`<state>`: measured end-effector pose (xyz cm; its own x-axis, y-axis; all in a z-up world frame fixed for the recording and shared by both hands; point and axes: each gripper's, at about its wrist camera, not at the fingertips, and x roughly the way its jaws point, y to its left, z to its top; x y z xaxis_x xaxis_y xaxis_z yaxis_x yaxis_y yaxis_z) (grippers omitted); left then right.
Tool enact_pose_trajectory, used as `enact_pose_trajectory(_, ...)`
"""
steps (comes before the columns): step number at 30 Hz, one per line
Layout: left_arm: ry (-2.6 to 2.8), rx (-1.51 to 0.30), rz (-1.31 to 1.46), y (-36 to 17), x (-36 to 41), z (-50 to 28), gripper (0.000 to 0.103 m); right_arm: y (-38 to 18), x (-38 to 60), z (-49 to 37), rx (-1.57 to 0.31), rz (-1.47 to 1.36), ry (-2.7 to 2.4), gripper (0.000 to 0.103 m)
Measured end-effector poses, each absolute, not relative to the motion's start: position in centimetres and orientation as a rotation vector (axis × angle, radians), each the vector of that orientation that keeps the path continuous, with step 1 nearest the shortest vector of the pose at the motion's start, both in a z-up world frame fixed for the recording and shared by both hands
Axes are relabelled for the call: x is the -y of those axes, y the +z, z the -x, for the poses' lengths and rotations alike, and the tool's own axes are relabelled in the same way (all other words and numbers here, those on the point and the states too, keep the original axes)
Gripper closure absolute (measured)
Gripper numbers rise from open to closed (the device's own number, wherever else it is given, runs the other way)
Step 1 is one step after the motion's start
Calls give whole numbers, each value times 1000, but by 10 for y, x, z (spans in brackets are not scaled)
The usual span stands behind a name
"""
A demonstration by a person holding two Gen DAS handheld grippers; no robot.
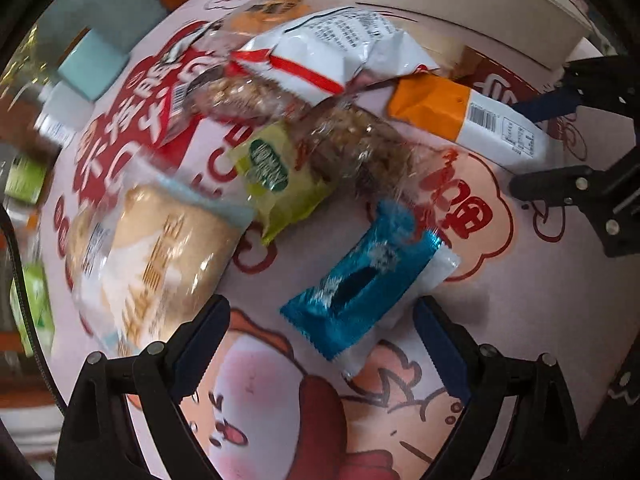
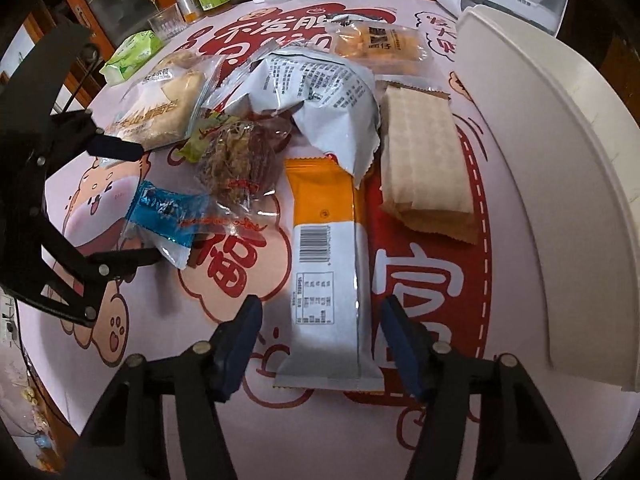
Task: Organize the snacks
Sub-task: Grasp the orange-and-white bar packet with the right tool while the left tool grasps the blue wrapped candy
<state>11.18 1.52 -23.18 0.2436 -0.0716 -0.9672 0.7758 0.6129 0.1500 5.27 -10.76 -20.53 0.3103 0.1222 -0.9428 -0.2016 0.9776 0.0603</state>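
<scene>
My tongs (image 2: 320, 340) are black with dark blue pads (image 2: 236, 350). The counter (image 2: 520, 420) under them wears a pale pink cover printed with red characters and cartoon animals. One snack pack (image 2: 326, 264) is orange above and white below, with a black barcode. Another wrapper (image 1: 360, 288) is shiny blue with white ends. A small packet (image 1: 280, 180) is yellow-green with a dark green oval.

Snacks in a heap on the table

In the right wrist view, the long packet (image 2: 326, 280) lies nearest, with the flat packet (image 2: 424, 164) to its right and the tray (image 2: 560, 184) further right. The crumpled bag (image 2: 324, 100) lies behind it (partly on top). The bread (image 2: 168, 104) lies far left.
</scene>
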Motion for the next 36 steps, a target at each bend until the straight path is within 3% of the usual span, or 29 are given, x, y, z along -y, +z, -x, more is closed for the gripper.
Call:
enact_pose_trajectory(3,-715,-1181,-744,-230,-7,-114,16,-204,110,-53,-1235,91,192,62)
enact_pose_trajectory(5,-750,-1178,-753,-229,-3,-112,21,-204,113,-53,-1236,77,196,62)
enact_pose_trajectory(7,-783,-1182,-746,-230,-2,-110,30,-204,114,-52,-1238,67,196,63)
enact_pose_trajectory(11,-846,-1233,-672,-228,3,-114,61,-204,116,-52,-1239,51,197,63)
enact_pose_trajectory(14,-834,-1234,-657,-227,7,-110,70,-204,117,-52,-1242,40,203,64)
enact_pose_trajectory(23,-709,-1205,-662,-222,19,-92,74,-195,119,-51,-1224,22,229,64)
enact_pose_trajectory(36,-531,-1154,-527,-170,32,-64,75,-165,127,-32,-1156,27,265,68)
